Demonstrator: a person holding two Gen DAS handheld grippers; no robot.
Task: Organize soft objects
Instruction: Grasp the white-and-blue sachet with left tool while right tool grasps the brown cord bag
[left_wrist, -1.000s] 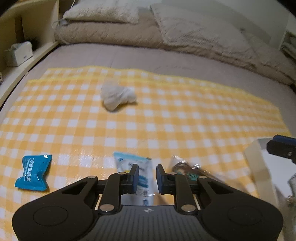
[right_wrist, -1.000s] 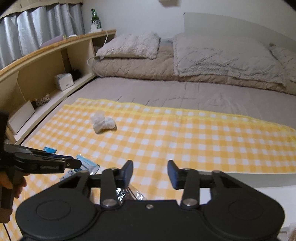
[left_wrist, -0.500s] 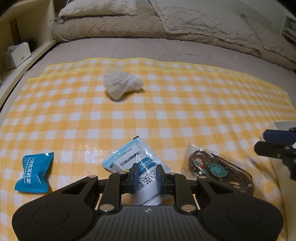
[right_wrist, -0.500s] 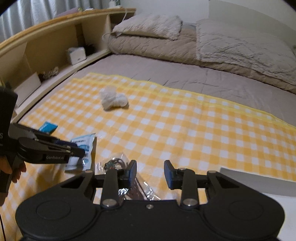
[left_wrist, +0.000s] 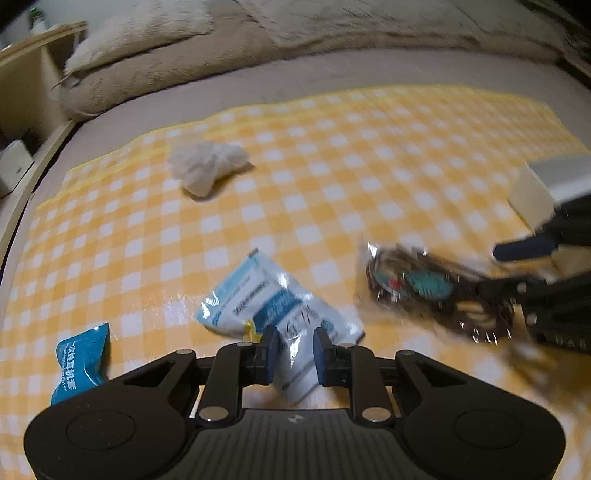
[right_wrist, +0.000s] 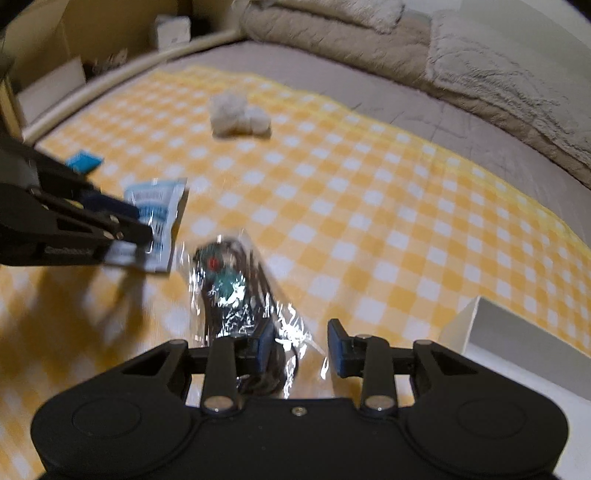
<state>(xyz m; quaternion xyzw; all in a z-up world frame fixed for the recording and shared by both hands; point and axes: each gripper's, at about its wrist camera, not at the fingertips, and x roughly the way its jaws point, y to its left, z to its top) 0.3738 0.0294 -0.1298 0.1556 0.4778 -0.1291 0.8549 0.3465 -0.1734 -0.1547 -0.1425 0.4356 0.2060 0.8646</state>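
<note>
Straddling the white-and-blue wipe packet (left_wrist: 275, 312) on the checked cloth (left_wrist: 332, 177), the left gripper (left_wrist: 293, 349) is sitting narrowly open, packet's long axis running away leftward. The right gripper (right_wrist: 301, 345) is gaping wider around the clear cellophane bag (right_wrist: 240, 291).

On the bed lies the checked cloth (left_wrist: 332, 166), and all the small things lie on it. In the left wrist view, the crumpled tissue (left_wrist: 207, 166) is far back, toward the pillows (left_wrist: 147, 33). The wipe packet (left_wrist: 273, 306) lies near the front, its near end between the fingers of the left gripper (left_wrist: 294, 354). The small sachet (left_wrist: 79, 365) is to its left, well apart. The clear bag with a cord (left_wrist: 424, 291) lies to its right, and its near end reaches between the fingers of the right gripper (right_wrist: 302, 347) (contact cannot be told). The box (right_wrist: 517, 332) stands at the right edge of the cloth.
</note>
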